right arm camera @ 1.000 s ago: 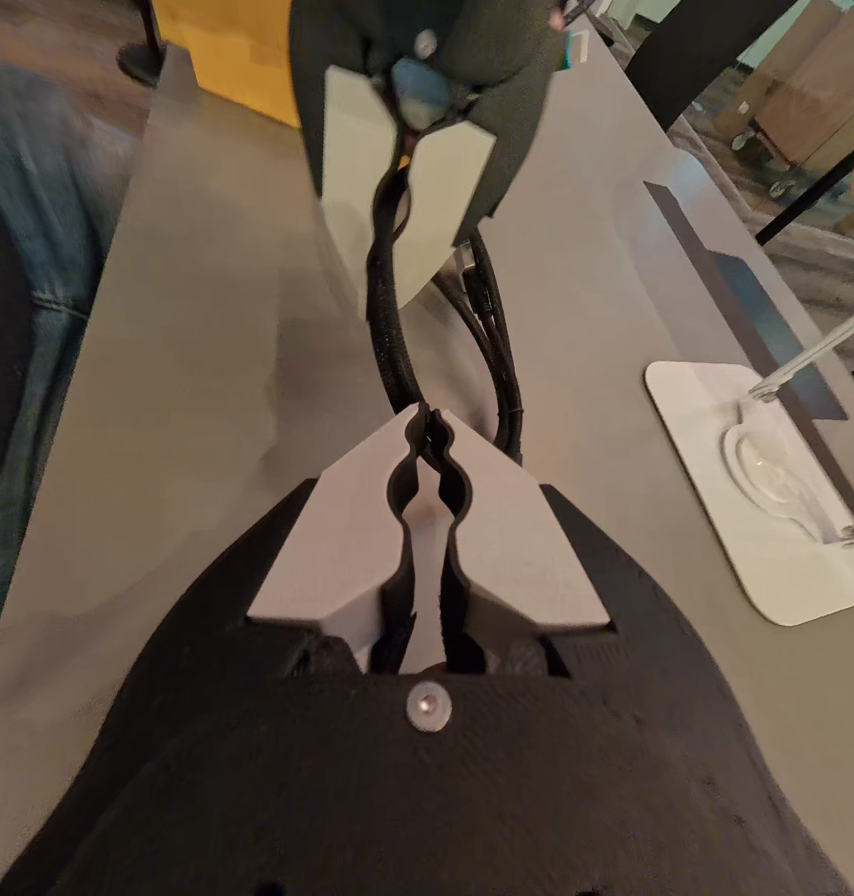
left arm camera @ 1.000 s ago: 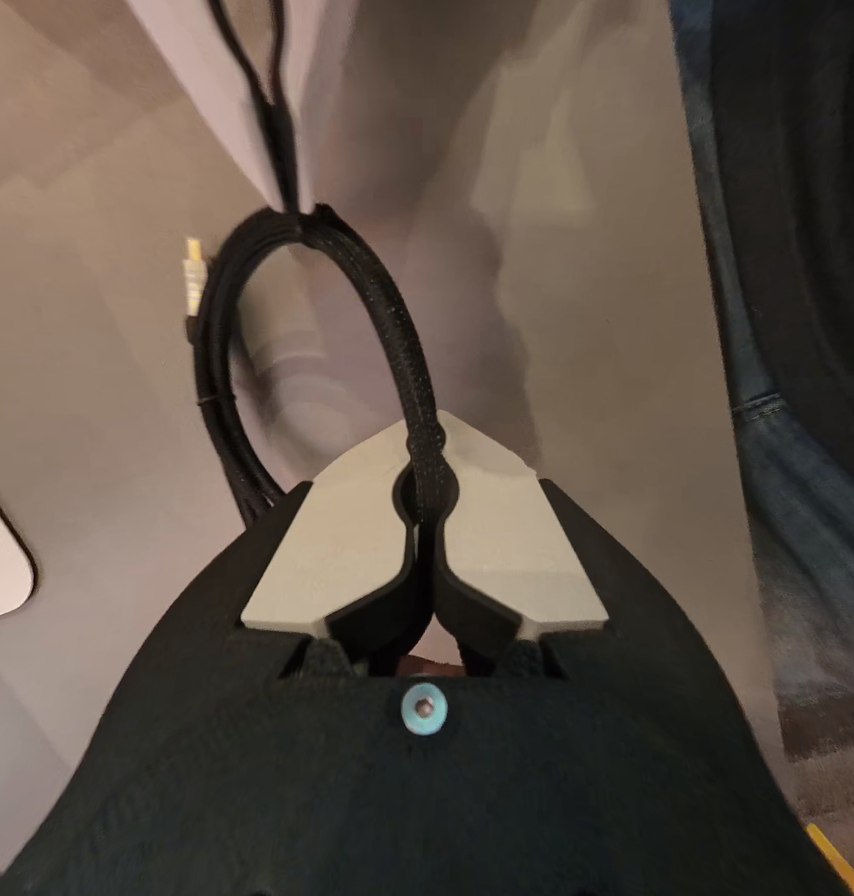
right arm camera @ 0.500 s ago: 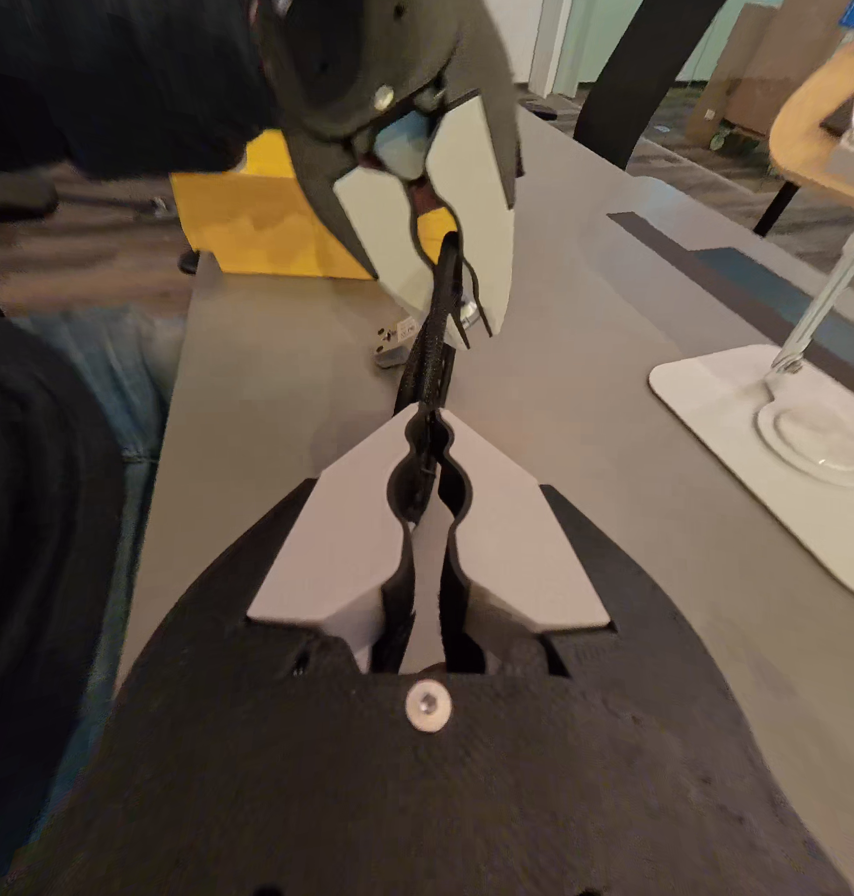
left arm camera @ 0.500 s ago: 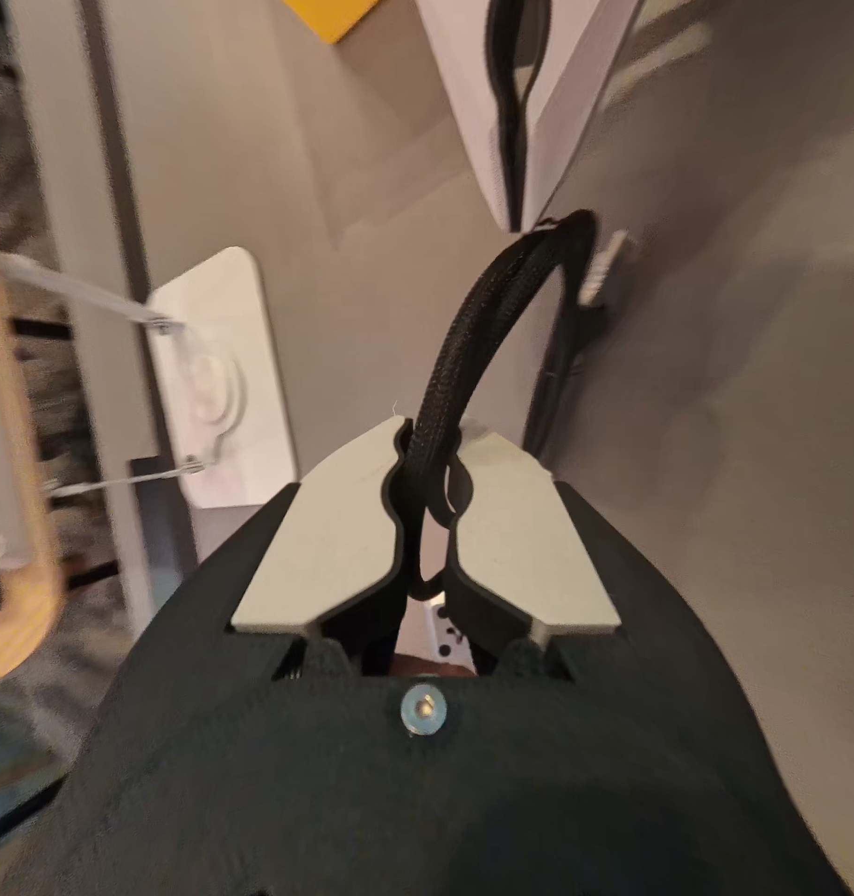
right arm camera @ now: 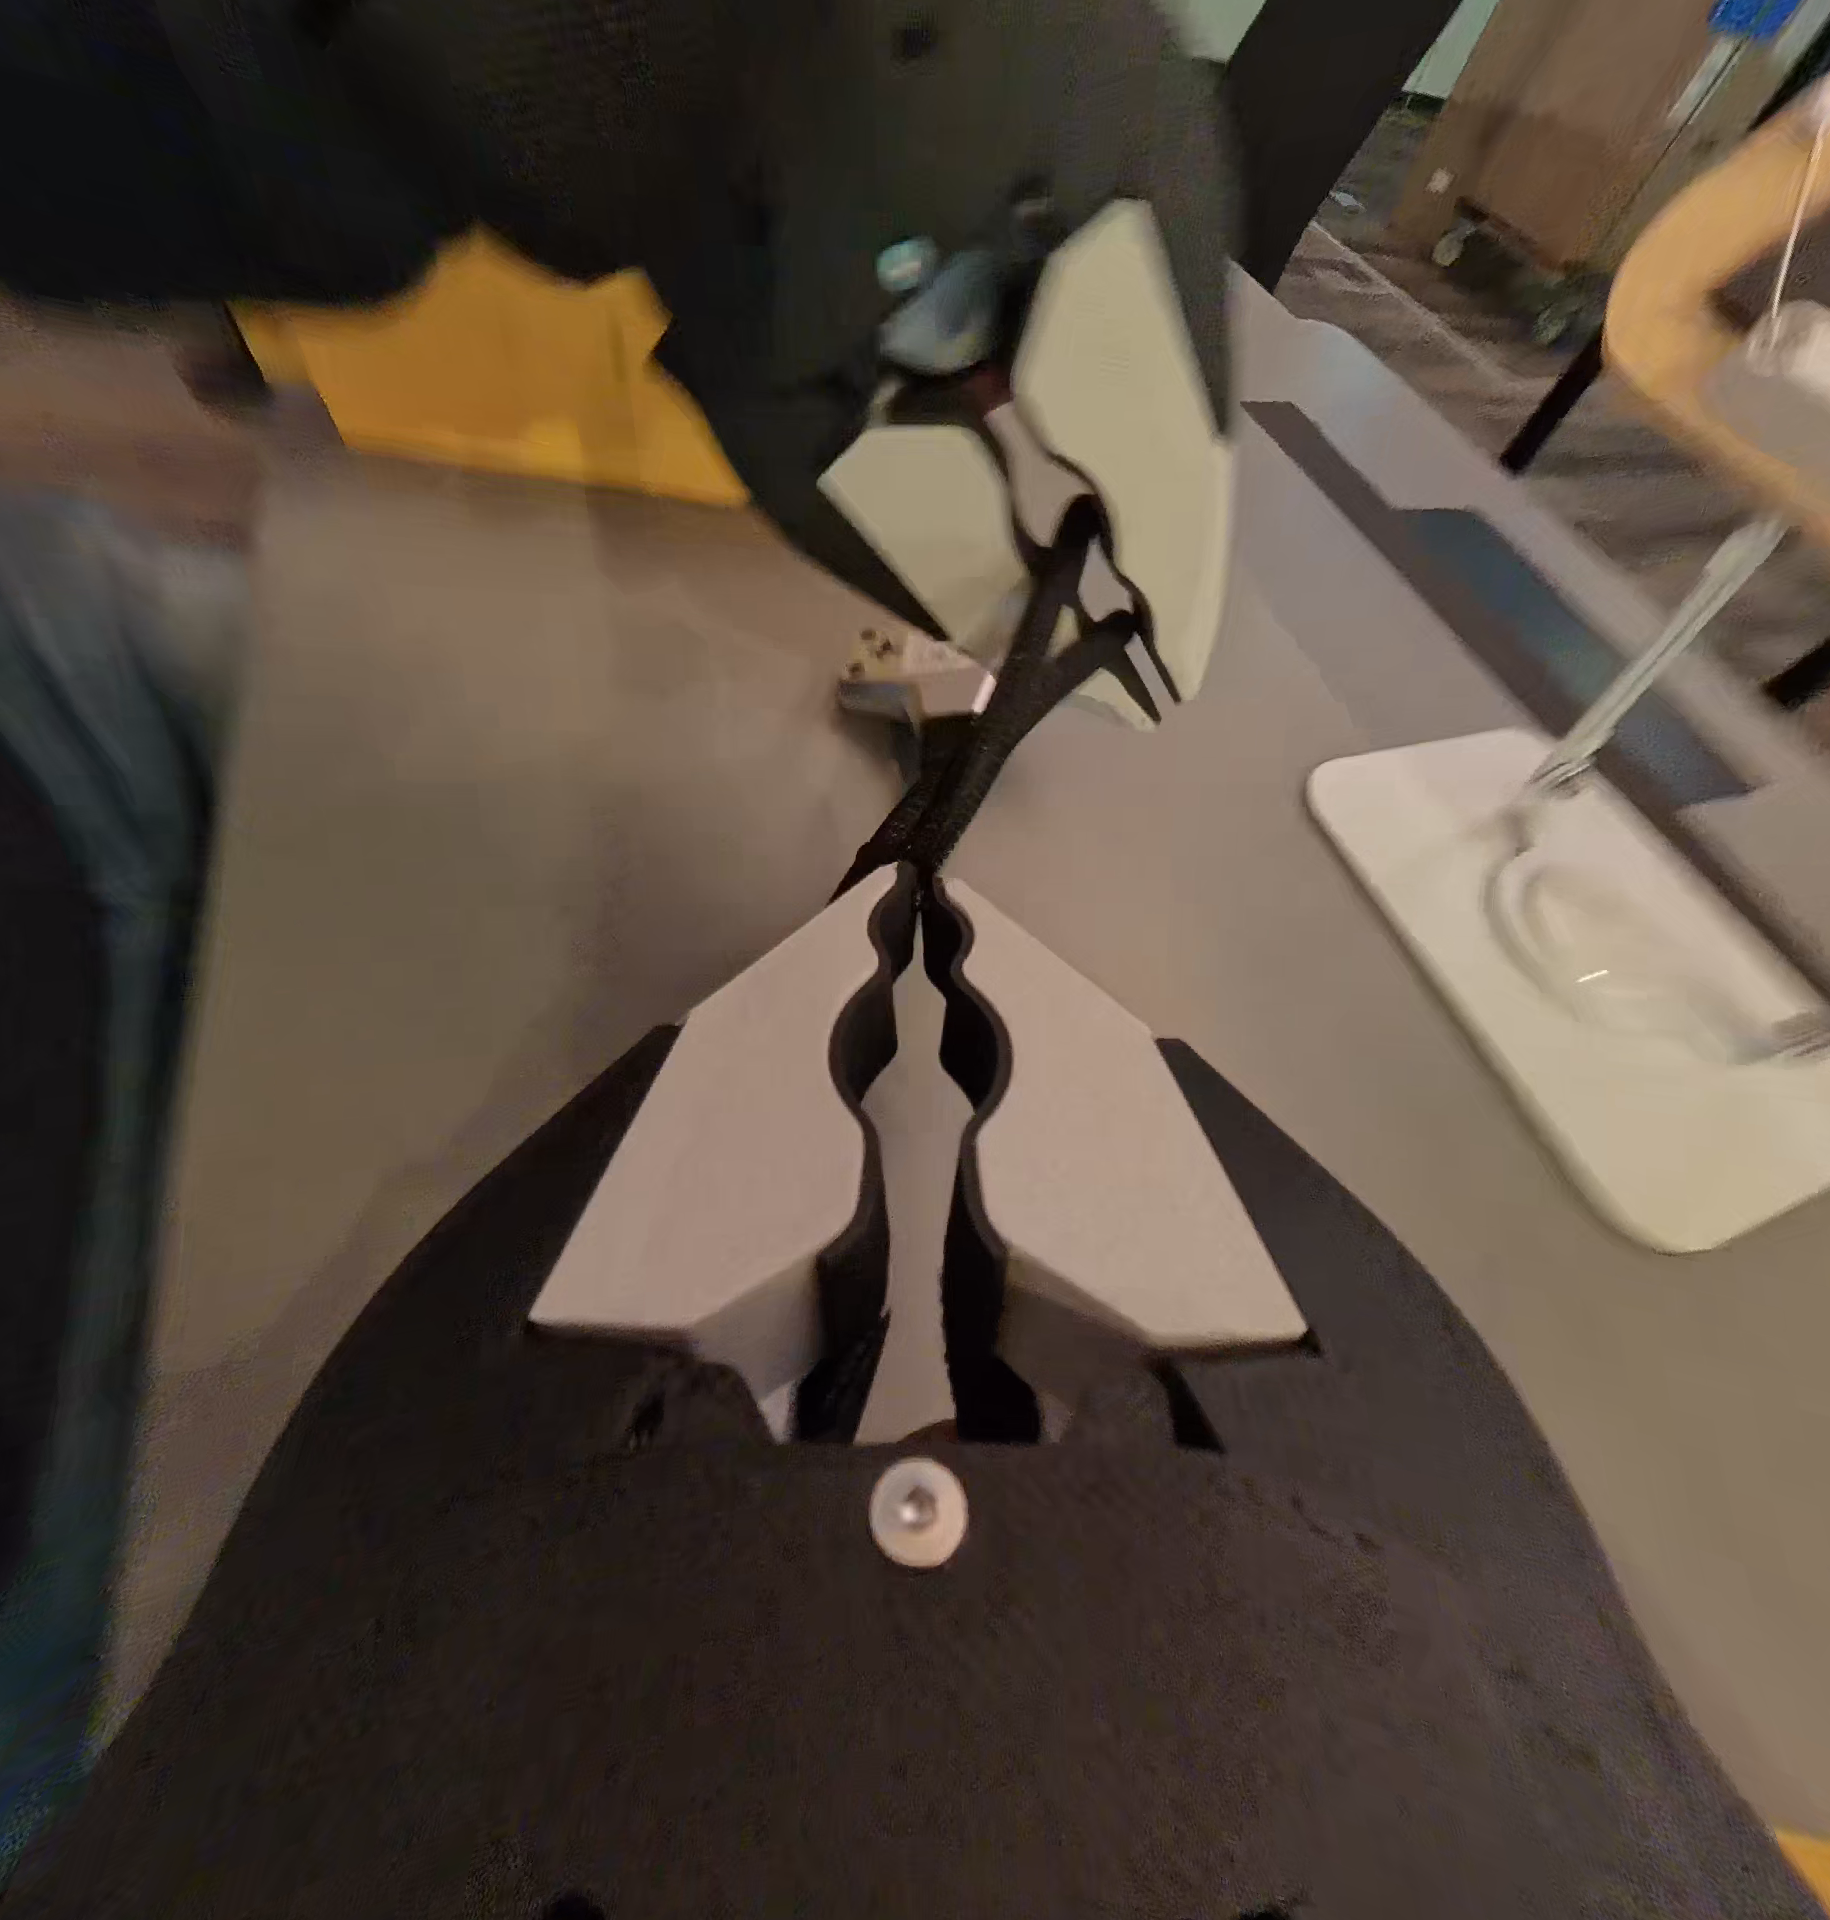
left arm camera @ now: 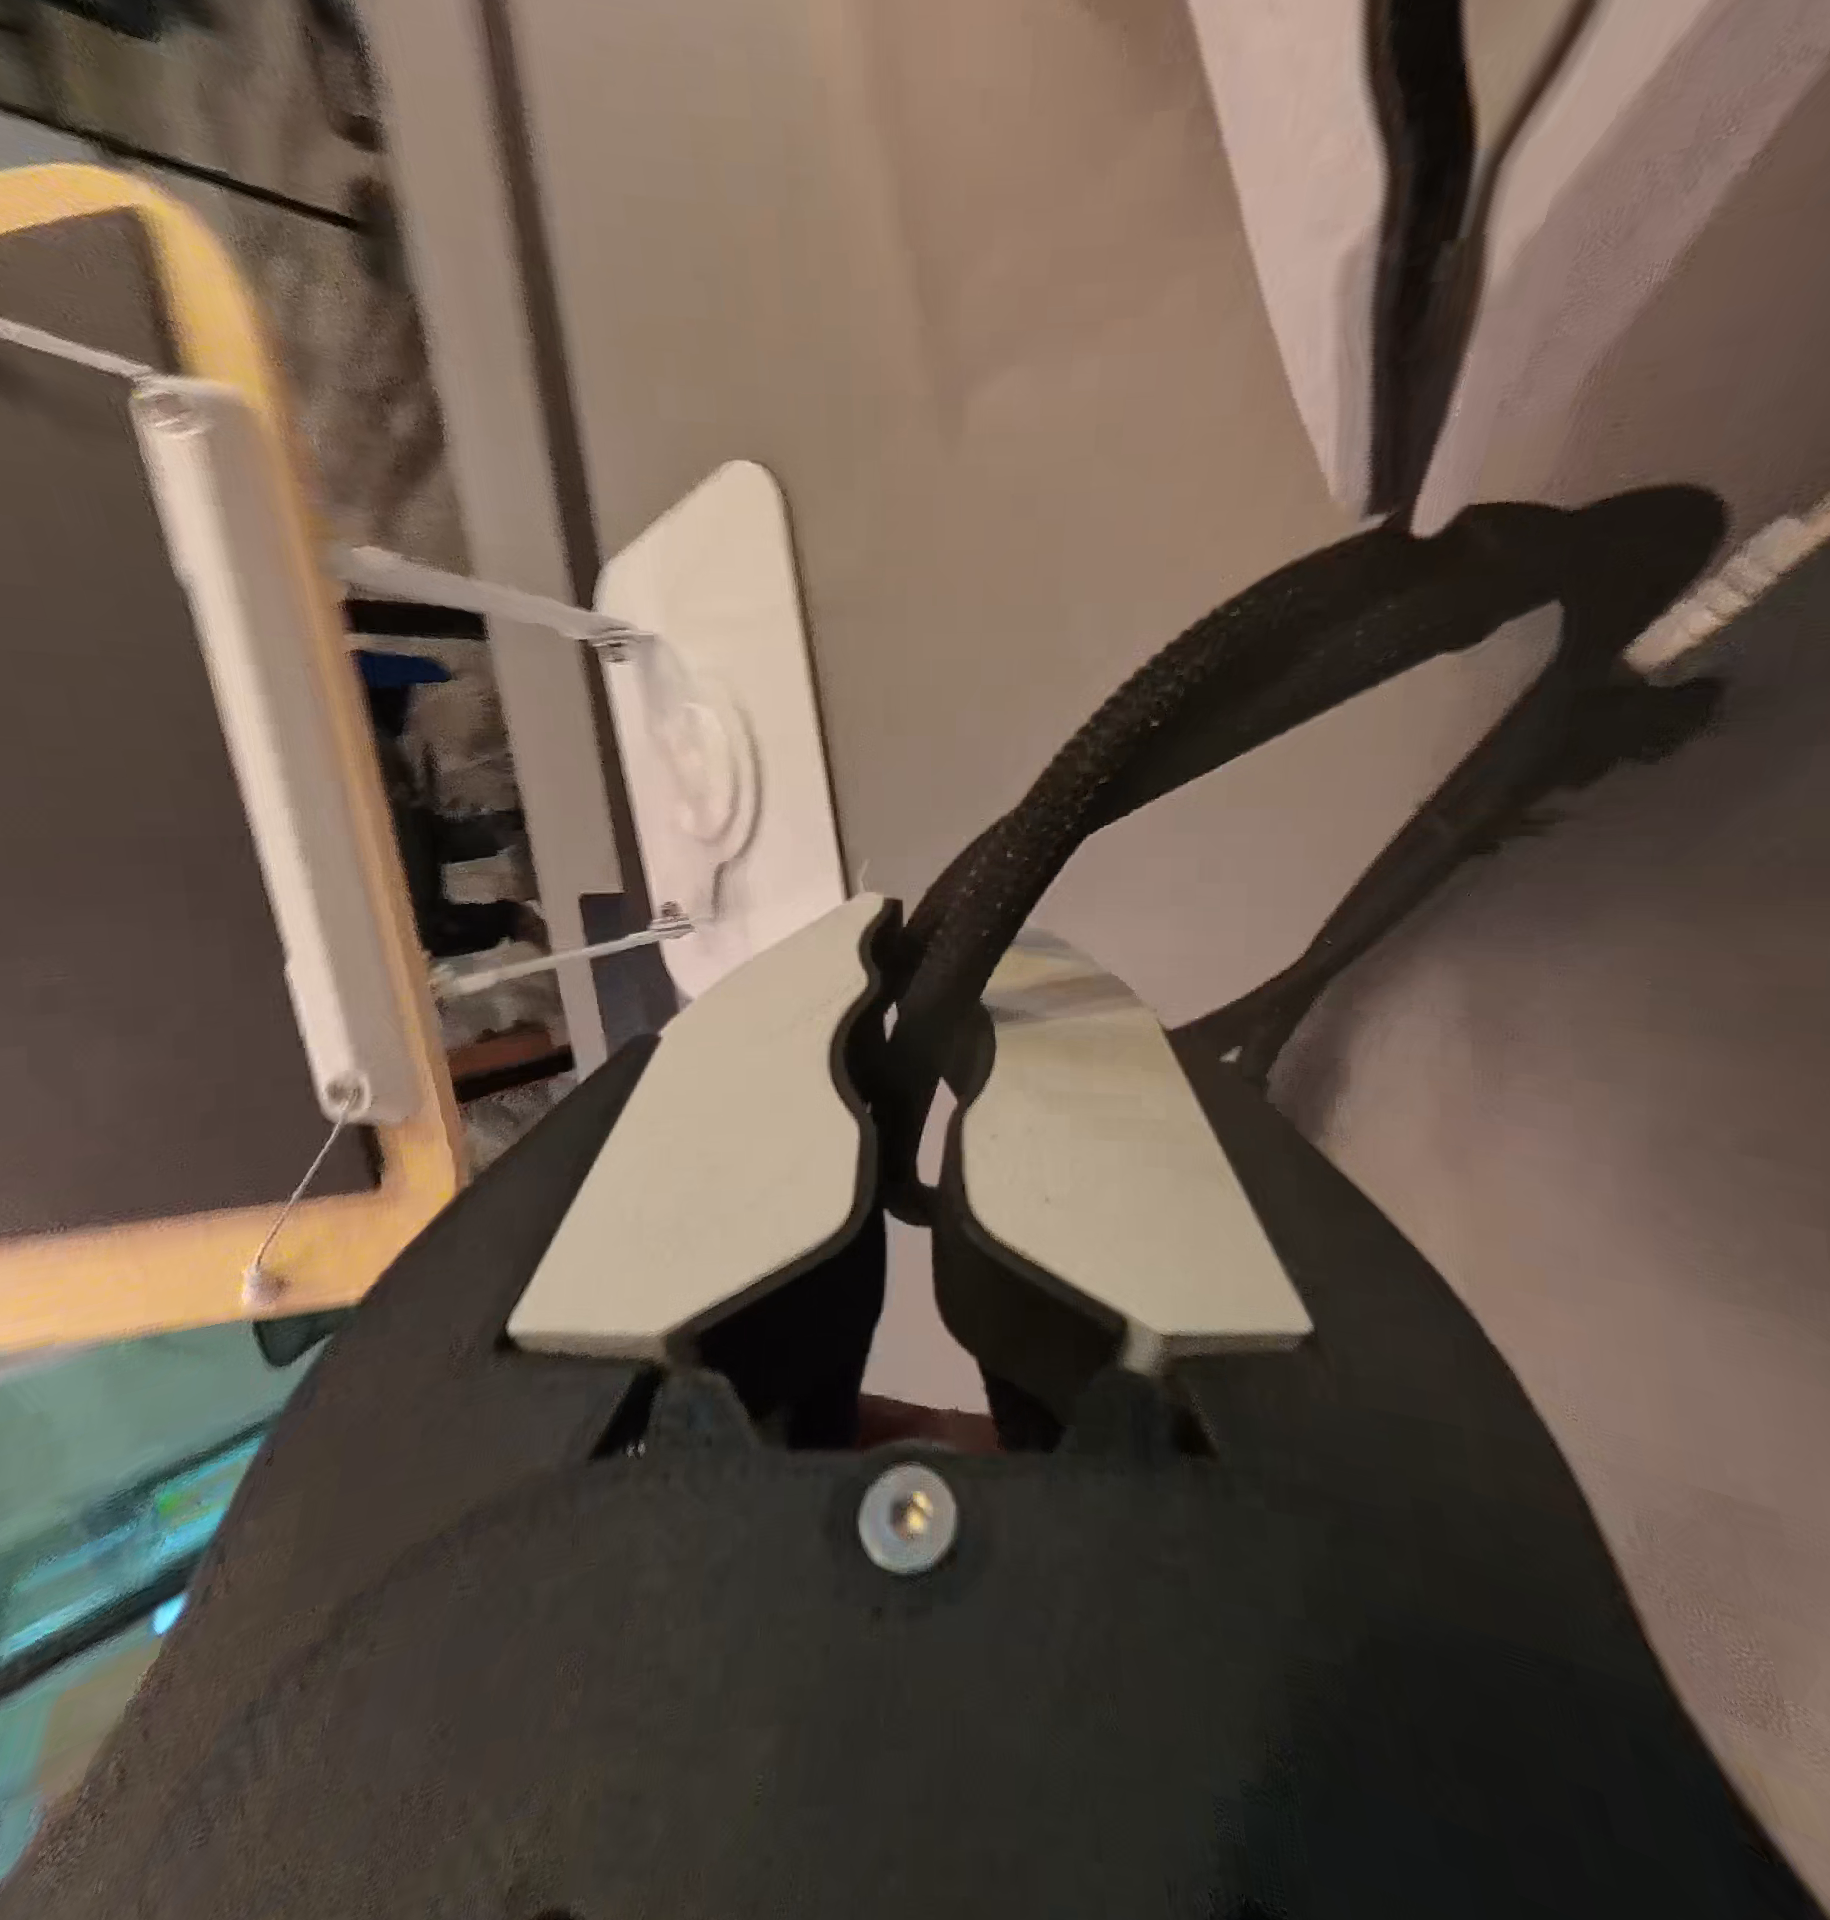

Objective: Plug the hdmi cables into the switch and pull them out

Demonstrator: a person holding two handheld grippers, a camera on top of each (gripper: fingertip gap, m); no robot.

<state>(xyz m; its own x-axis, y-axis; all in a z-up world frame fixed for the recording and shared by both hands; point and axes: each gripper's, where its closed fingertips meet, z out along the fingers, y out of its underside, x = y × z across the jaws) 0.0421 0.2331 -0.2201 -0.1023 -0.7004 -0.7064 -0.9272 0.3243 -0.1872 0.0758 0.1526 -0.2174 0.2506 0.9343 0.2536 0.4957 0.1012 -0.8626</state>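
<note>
L gripper (left arm camera: 916,1049) jaws clamped on black braided HDMI cable (left arm camera: 1150,727) | R gripper (right arm camera: 919,914) pinches same cable | you've swung over small grey switch (right arm camera: 906,681) | plug next

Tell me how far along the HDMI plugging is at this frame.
Early. Both claws are shut on the black braided cable: left claw, right claw. A silver plug hangs free. The small grey switch sits on the table with nothing visibly plugged in. Plugging and pulling out remain.

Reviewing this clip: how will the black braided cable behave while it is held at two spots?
The braided cable arcs between the left tongs and right tongs, so it is probably springy, not limp. Its woven sleeve likely grips well. Its free plug may swing.
</note>
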